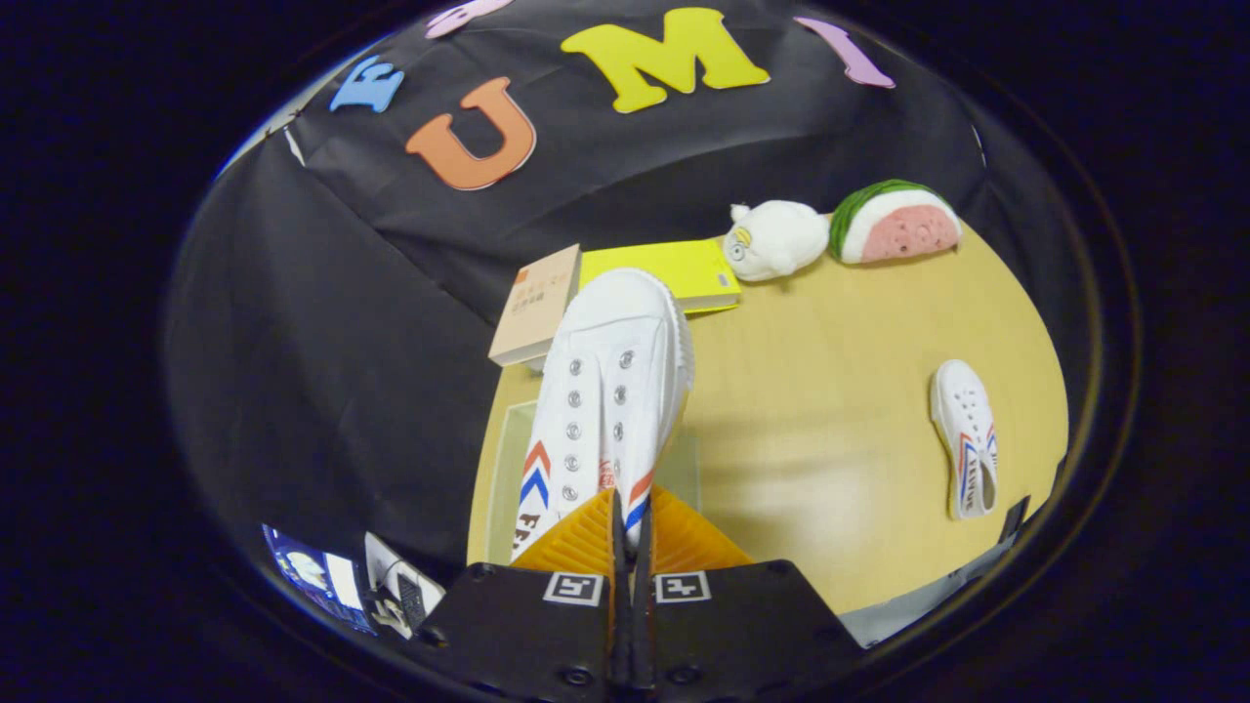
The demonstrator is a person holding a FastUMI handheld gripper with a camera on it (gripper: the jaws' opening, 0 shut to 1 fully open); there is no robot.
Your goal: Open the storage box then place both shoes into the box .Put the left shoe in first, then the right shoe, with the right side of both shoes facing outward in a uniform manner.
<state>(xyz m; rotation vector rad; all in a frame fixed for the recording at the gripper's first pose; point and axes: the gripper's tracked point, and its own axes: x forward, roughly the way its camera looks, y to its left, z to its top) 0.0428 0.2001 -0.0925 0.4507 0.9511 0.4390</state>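
As clamped: shoe (pixel 610 391) between tongs (pixel 630 527).

2 shoes (pixel 610 391) (pixel 965 436), 2 books (pixel 535 305) (pixel 684 271), 2 plush toys (pixel 776 239) (pixel 894 223), 1 box (pixel 503 459)

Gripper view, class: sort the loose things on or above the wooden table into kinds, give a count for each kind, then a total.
Shoes: 2, one white shoe clamped in the gripper, the other shoe lying on the table.
Books: 2, a tan book and a yellow book.
Plush toys: 2, a white plush and a watermelon-slice plush.
Clear storage box: 1.
Total: 7.
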